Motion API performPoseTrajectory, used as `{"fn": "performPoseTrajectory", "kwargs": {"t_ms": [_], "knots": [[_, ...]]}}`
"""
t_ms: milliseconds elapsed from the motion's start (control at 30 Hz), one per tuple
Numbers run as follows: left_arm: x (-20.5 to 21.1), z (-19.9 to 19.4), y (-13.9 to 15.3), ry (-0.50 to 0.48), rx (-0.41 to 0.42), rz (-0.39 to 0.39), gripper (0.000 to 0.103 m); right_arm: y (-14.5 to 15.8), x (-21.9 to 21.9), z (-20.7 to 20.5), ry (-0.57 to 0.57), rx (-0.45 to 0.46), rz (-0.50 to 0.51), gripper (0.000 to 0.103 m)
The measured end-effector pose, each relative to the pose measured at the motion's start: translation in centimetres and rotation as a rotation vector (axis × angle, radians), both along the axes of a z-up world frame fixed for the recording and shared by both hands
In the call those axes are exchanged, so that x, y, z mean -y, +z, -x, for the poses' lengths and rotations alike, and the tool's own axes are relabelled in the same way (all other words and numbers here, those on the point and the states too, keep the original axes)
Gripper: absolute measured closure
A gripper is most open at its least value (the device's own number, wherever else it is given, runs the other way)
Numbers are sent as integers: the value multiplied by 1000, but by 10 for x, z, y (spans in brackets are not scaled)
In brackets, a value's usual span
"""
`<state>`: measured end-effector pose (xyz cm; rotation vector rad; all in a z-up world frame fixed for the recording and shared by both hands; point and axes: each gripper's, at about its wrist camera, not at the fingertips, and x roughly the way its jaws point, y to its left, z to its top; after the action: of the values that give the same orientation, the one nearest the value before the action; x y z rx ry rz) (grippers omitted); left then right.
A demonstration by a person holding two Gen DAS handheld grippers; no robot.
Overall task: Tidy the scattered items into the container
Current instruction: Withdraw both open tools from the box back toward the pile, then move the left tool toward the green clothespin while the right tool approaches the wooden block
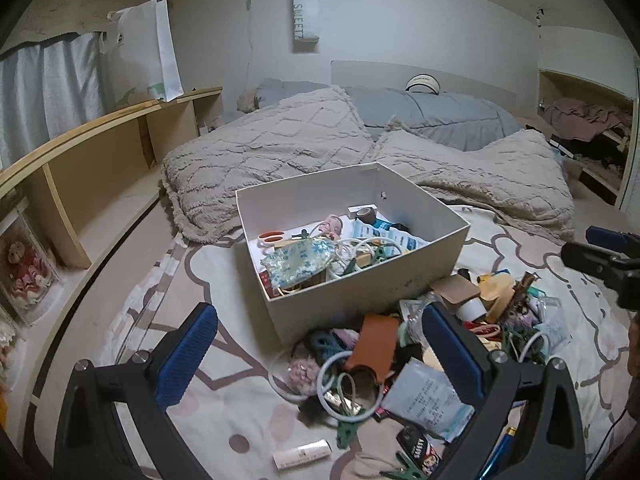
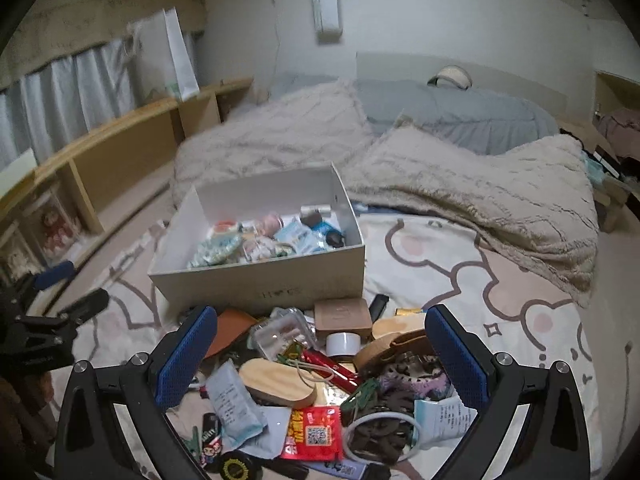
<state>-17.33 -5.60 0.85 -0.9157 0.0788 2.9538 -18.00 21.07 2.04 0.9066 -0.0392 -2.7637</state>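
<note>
A white open box (image 1: 360, 292) stands on the patterned bedsheet and holds several small items, such as a floral pouch (image 1: 300, 262) and orange scissors (image 1: 272, 237). It also shows in the right wrist view (image 2: 260, 284). A pile of scattered items lies in front of it: a brown leather case (image 1: 374, 344), white cable (image 1: 340, 392), a wooden block (image 2: 280, 380), a red packet (image 2: 314, 434), a tape roll (image 2: 342, 343). My left gripper (image 1: 320, 352) is open and empty above the pile. My right gripper (image 2: 320, 352) is open and empty above the pile.
Fluffy beige pillows (image 1: 272, 148) and a grey duvet (image 1: 432, 114) lie behind the box. A wooden shelf (image 1: 80, 168) runs along the left. A white tube (image 1: 302, 453) lies on the sheet near the front. The other gripper shows at the right edge (image 1: 600, 260).
</note>
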Motion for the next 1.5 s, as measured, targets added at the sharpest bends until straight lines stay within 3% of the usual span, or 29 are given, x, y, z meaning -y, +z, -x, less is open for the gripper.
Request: {"fn": "performPoseTrajectory", "kwargs": {"t_ms": [167, 500, 967, 1500], "knots": [[-1, -18, 1, 10, -36, -6, 0, -3, 1, -29, 18, -59, -36, 0], [-8, -55, -14, 17, -59, -10, 0, -28, -13, -64, -22, -55, -58, 0], [-11, -84, -58, 37, 9, -33, 0, -85, -28, -91, -74, 73, -66, 0], [-23, -98, -119, 36, 149, -36, 0, -143, -38, -99, -144, 242, -70, 0]]}}
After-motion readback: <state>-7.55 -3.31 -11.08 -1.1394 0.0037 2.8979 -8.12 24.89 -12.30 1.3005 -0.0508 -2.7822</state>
